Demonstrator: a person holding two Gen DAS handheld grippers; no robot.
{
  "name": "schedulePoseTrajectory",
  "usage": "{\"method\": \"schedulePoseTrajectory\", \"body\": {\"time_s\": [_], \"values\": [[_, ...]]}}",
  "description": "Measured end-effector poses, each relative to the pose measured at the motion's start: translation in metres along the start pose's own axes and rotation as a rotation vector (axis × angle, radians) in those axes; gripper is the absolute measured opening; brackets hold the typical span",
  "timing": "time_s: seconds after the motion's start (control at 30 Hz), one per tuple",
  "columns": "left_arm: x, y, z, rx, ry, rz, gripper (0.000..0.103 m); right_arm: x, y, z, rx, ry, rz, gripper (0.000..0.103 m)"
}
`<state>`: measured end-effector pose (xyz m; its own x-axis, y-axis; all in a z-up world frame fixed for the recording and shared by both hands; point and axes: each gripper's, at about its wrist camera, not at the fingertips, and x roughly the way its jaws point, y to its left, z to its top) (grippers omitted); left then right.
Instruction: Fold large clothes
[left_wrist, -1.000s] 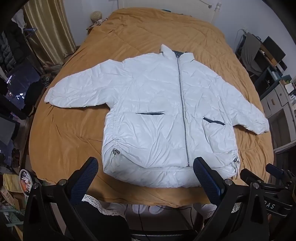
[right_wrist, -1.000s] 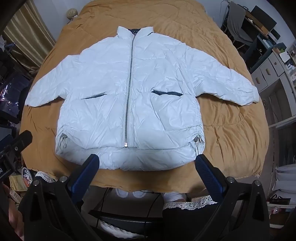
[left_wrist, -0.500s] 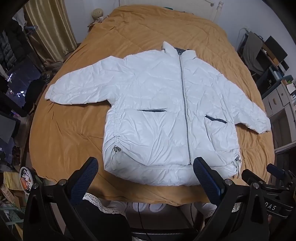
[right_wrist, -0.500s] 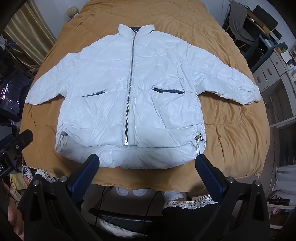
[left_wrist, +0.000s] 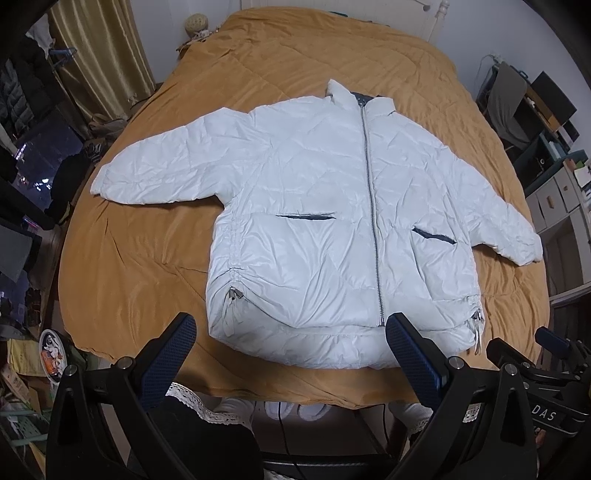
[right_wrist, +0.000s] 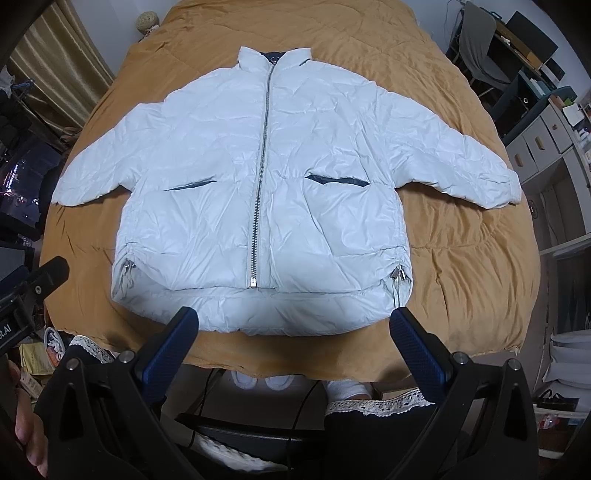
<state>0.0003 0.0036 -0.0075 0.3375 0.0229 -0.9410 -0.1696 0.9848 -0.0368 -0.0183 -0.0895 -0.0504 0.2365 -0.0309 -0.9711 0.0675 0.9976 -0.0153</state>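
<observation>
One garment: a single white puffer jacket (left_wrist: 332, 229) is the task's thing, not yet folded.
Bed (left_wrist: 147, 266): covered in a mustard quilt, it bears the jacket and serves as the folding surface; its far end and its sides curve away in the fisheye views.
Jacket placement: it lies face up and zipped near the foot of the bed, collar to the far end, hem toward the person, probably laid flat this way so the folds can start clean.
Sleeves: both are spread outward and slightly down, the left sleeve (left_wrist: 162, 177) and right sleeve (right_wrist: 458, 158) resting on the quilt, which I judge leaves them ready to be folded across the chest first.
Left gripper (left_wrist: 291, 354): it hangs over the bed's near edge just short of the hem, jaws wide apart and holding nothing.
Right gripper (right_wrist: 295, 350): it is likewise at the hem, jaws wide and empty; each gripper shows as a dark edge in the other's view.
Zipper (right_wrist: 262, 158): closed from hem to collar, giving a centre line for a symmetric fold.
Hem toggles (right_wrist: 397, 275): small metal pieces with cords at both side seams.
Hidden: the jacket's back and lining, apart from dark slivers at the pockets and collar, and the floor clutter beyond the bed is too distorted to name.
</observation>
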Motion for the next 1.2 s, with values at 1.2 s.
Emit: {"method": "schedulePoseTrajectory", "body": {"time_s": [1.2], "values": [[0.0069, 0.0040, -0.0024, -0.019, 0.015, 0.008, 0.102, 0.0043, -0.0020, -0.0040, -0.003, 0.017, 0.013, 0.103]]}}
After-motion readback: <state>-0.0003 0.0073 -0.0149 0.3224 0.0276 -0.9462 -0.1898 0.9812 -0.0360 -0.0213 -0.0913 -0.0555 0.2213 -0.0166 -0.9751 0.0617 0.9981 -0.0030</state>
